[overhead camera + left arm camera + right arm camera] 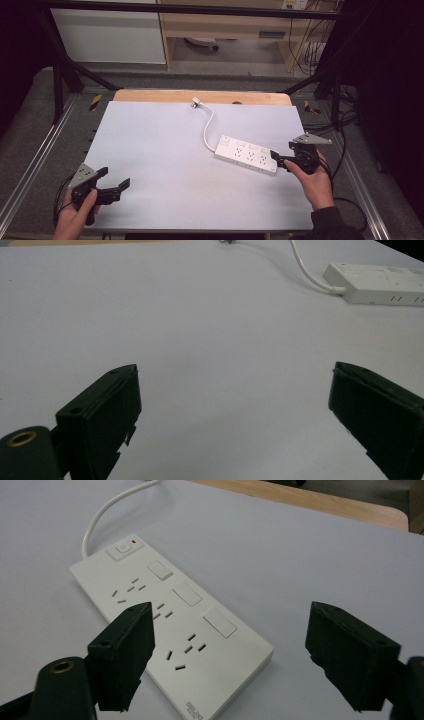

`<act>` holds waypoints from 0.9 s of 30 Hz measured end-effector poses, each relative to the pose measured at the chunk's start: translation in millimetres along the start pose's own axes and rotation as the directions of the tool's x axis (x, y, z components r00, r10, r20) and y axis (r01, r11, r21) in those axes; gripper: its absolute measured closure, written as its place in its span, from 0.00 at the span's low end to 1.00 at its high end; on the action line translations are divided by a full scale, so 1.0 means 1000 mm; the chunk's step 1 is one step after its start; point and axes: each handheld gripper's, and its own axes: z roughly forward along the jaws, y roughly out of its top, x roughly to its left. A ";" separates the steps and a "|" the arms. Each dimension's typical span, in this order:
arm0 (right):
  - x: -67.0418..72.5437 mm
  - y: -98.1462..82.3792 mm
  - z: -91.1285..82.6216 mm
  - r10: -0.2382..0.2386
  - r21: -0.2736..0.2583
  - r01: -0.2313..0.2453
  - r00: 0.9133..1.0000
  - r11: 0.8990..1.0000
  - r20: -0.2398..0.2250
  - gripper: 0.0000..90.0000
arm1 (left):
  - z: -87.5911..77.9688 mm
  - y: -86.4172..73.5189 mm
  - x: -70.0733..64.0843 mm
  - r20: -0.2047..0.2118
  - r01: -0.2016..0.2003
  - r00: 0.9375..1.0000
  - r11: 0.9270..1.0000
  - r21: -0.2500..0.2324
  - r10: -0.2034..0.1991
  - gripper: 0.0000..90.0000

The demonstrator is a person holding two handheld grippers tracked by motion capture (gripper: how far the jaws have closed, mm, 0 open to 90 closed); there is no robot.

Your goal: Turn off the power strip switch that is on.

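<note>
Grey carpet floor (30, 130), wooden shelving (225, 25) behind.

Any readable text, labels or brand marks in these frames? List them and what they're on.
None legible.
Small grey print at the near end of the power strip: too small and blurred to read.
Power button symbol on its switch: a sign, not text.

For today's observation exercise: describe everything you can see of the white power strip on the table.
The power strip is a flat, white, plastic-looking bar lying face up on the pale table, toward its right side. Its top shows three groups of socket slots, each beside a rectangular switch, plus a main button with a small red light at the cord end. A white cord curves away to a plug at the far edge. Nothing grips it.
</note>
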 end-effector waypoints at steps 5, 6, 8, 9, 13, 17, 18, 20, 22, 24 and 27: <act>0.000 0.009 0.002 -0.005 -0.013 0.005 1.000 1.000 0.000 0.34 | 0.000 0.000 0.000 0.003 -0.001 1.000 1.000 0.004 0.001 0.07; 0.000 0.011 0.003 -0.005 -0.013 0.005 1.000 1.000 -0.001 0.38 | 0.000 0.000 -0.001 0.003 -0.001 1.000 1.000 0.004 0.001 0.07; 0.001 0.014 0.004 -0.013 -0.022 0.013 1.000 1.000 -0.003 0.44 | 0.000 0.000 0.000 0.003 0.000 1.000 1.000 0.004 0.000 0.07; 0.001 0.015 0.004 -0.024 -0.027 0.024 1.000 0.999 -0.006 0.47 | 0.000 0.000 0.000 0.002 0.000 1.000 1.000 0.004 0.000 0.07; 0.004 0.019 0.007 -0.046 -0.033 0.045 0.999 0.998 -0.018 0.60 | 0.000 0.000 -0.001 0.004 -0.001 1.000 1.000 0.006 0.001 0.07; 0.006 0.022 0.012 -0.068 -0.027 0.067 0.997 0.997 -0.027 0.71 | 0.001 0.000 -0.001 0.004 -0.001 1.000 1.000 0.005 0.001 0.07; 0.006 0.023 0.013 -0.071 -0.025 0.071 0.997 0.997 -0.032 0.74 | 0.000 0.000 -0.001 0.005 -0.001 1.000 1.000 0.008 0.001 0.07; 0.007 0.025 0.016 -0.082 -0.027 0.082 0.996 0.996 -0.034 0.79 | 0.001 0.000 -0.001 0.006 0.000 1.000 1.000 0.007 0.000 0.07; 0.007 0.028 0.017 -0.091 -0.031 0.090 0.995 0.995 -0.038 0.84 | 0.001 0.000 -0.001 0.004 -0.001 1.000 1.000 0.007 0.001 0.07; 0.009 0.030 0.019 -0.099 -0.034 0.098 0.994 0.995 -0.042 0.87 | 0.001 0.000 -0.001 0.005 0.000 1.000 1.000 0.007 0.000 0.07; 0.010 0.033 0.021 -0.110 -0.041 0.109 0.993 0.993 -0.043 0.93 | 0.000 0.000 -0.001 0.005 -0.002 1.000 1.000 0.006 0.002 0.07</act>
